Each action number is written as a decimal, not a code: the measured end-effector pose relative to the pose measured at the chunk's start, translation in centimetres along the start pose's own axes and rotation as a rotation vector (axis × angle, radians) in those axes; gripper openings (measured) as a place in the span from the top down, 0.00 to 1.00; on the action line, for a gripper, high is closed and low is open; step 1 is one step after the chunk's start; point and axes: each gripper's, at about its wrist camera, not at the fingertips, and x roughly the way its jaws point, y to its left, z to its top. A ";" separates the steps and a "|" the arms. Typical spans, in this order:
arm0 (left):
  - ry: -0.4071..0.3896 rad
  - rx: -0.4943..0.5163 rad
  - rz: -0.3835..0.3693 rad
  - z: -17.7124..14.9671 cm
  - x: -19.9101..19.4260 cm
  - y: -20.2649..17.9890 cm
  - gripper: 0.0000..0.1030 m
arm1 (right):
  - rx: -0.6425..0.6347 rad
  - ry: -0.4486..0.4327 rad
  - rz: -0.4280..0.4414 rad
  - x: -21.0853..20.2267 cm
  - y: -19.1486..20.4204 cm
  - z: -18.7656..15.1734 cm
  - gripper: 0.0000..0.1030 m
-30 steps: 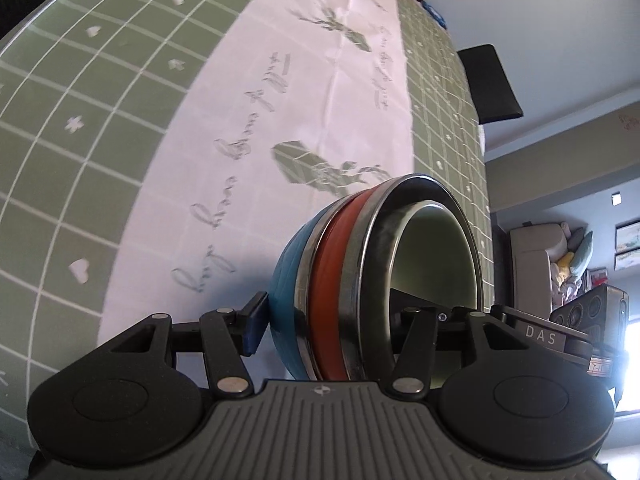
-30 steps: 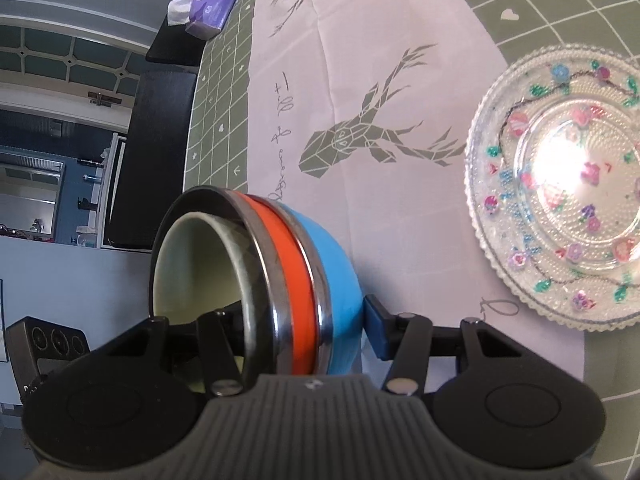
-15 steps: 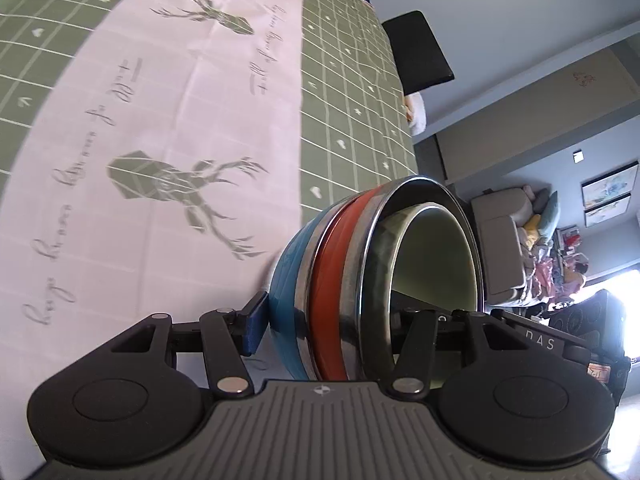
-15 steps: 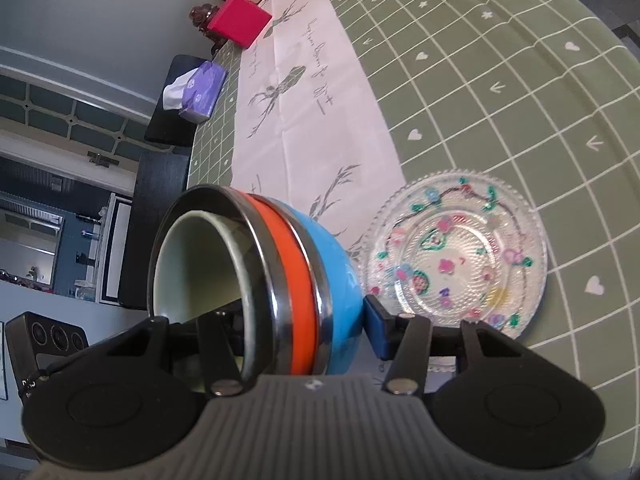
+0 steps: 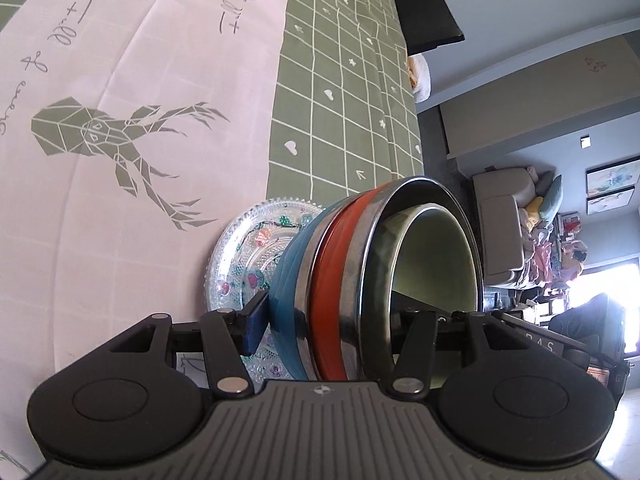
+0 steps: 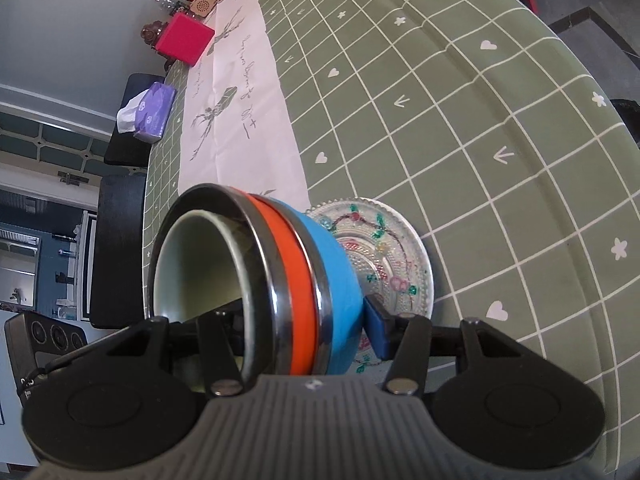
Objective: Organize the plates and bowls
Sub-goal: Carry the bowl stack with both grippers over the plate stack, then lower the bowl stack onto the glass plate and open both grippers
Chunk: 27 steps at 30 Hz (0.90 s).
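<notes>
Left wrist view: the left gripper point(image 5: 328, 328) pinches the stack of bowls point(image 5: 360, 280) at lower centre, 1 finger outside the blue bowl, 1 inside the pale inner bowl.
Glass plate point(image 5: 248, 256): just behind the stack, partly hidden; touching, I cannot tell.
Right wrist view: the right gripper point(image 6: 304, 330) clamps the stack of bowls point(image 6: 280, 280) likewise, lower centre.
Tablecloth point(image 6: 500, 120): green grid under the glass plate point(image 6: 384, 252).
</notes>
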 end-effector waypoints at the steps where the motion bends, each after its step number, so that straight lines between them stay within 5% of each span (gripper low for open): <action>1: 0.001 -0.004 0.004 0.0 0.1 0.1 0.42 | -0.002 0.004 0.002 0.2 -0.1 0.1 0.50; 27: 0.016 0.000 0.026 -0.1 1.3 0.8 0.41 | 0.021 0.049 0.019 1.8 -2.0 0.7 0.48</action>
